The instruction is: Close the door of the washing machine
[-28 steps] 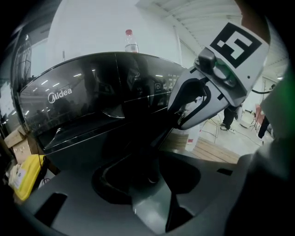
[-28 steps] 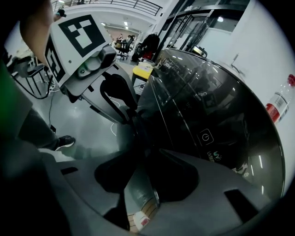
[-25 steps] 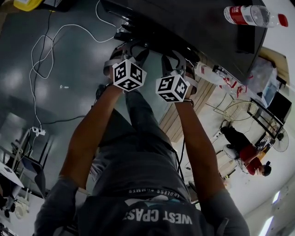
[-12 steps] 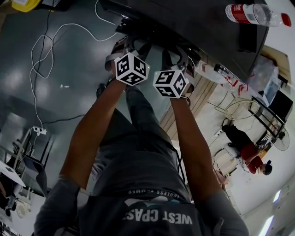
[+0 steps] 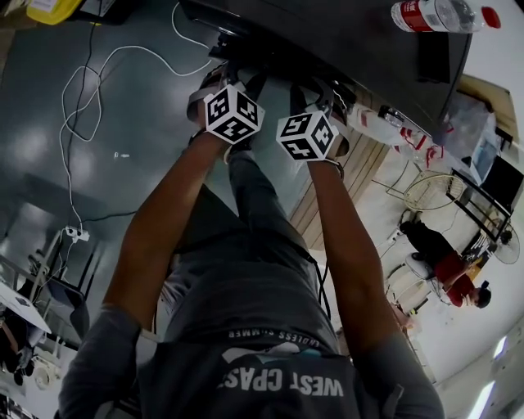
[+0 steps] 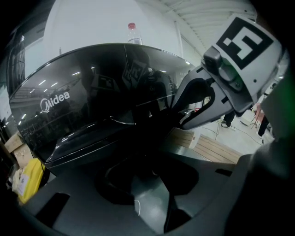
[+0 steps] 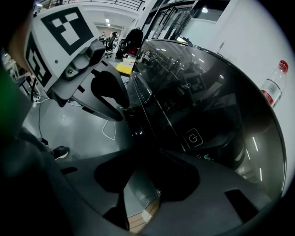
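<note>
A glossy black Midea washing machine (image 5: 327, 41) fills the top of the head view, with a plastic bottle (image 5: 438, 15) lying on it. My left gripper (image 5: 223, 67) and right gripper (image 5: 326, 88) sit side by side against its front edge, marker cubes toward me. In the left gripper view the machine's front (image 6: 92, 106) looms close. My left gripper (image 6: 147, 184) has its jaws closing, and only grey floor shows between them. In the right gripper view my right gripper (image 7: 143, 184) also has its jaws closing beside the control panel (image 7: 203, 133), with floor in the gap. The door's position is too dark to tell.
A white cable (image 5: 82, 106) loops over the grey floor to a power strip (image 5: 74, 233) at left. Wooden planks (image 5: 327, 196) lie right of the machine. A seated person in red (image 5: 446, 266), a wire fan guard (image 5: 426, 192) and a yellow object (image 5: 53, 8) are further off.
Both grippers stay at the machine's front edge. The right marker cube has rolled a little, and the left cube has shifted slightly toward the machine.
</note>
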A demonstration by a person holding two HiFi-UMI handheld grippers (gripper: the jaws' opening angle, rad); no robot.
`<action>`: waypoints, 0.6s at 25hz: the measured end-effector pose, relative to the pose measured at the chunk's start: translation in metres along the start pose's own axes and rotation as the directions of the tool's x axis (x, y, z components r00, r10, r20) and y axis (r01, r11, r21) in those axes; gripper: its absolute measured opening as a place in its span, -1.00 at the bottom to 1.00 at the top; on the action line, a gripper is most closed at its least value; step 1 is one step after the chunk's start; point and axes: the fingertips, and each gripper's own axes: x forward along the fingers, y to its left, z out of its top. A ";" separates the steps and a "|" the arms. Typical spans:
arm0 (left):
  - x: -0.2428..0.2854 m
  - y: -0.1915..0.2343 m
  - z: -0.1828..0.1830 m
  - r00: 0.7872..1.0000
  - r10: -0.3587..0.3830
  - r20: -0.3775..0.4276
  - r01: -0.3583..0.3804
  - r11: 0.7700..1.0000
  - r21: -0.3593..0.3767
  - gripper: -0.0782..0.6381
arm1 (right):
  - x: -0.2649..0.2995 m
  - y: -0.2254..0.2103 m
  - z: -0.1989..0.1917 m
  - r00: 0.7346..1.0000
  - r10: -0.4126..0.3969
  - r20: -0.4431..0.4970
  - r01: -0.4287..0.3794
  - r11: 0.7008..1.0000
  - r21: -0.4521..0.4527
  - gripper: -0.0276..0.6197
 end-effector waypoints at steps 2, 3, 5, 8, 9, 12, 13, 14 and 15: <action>-0.008 0.002 -0.003 1.000 -0.009 -0.007 0.009 1.000 0.013 -0.35 | -0.002 -0.001 0.001 1.000 0.016 -0.006 -0.016 1.000 0.013 -0.40; -0.014 0.003 -0.005 1.000 -0.014 -0.010 0.014 1.000 0.016 -0.36 | -0.004 -0.002 0.003 1.000 0.018 -0.003 -0.018 1.000 0.023 -0.43; -0.029 0.008 -0.009 1.000 -0.015 -0.013 0.016 1.000 0.018 -0.38 | -0.014 -0.004 0.009 1.000 0.011 0.015 -0.011 0.999 0.039 -0.56; -0.057 0.026 -0.008 1.000 0.003 0.000 -0.003 1.000 0.023 -0.42 | -0.031 -0.012 0.025 0.998 -0.004 0.063 0.000 0.998 0.069 -0.65; -0.067 0.033 -0.006 1.000 0.011 0.009 -0.011 1.000 0.027 -0.45 | -0.038 -0.015 0.031 0.997 -0.004 0.083 -0.003 0.996 0.084 -0.68; -0.102 0.055 0.001 0.998 0.035 0.049 -0.037 0.998 0.045 -0.55 | -0.060 -0.023 0.052 0.986 0.001 0.166 -0.024 0.991 0.134 -0.73; -0.115 0.062 0.005 0.997 0.043 0.065 -0.047 0.998 0.052 -0.58 | -0.069 -0.026 0.060 0.981 -0.002 0.193 -0.027 0.988 0.150 -0.73; -0.128 0.069 0.008 0.995 0.053 0.081 -0.057 0.997 0.057 -0.60 | -0.078 -0.030 0.067 0.976 -0.009 0.218 -0.027 0.986 0.162 -0.73; -0.141 0.076 0.012 0.993 0.062 0.097 -0.068 0.996 0.060 -0.61 | -0.088 -0.035 0.075 0.970 -0.019 0.241 -0.023 0.985 0.173 -0.74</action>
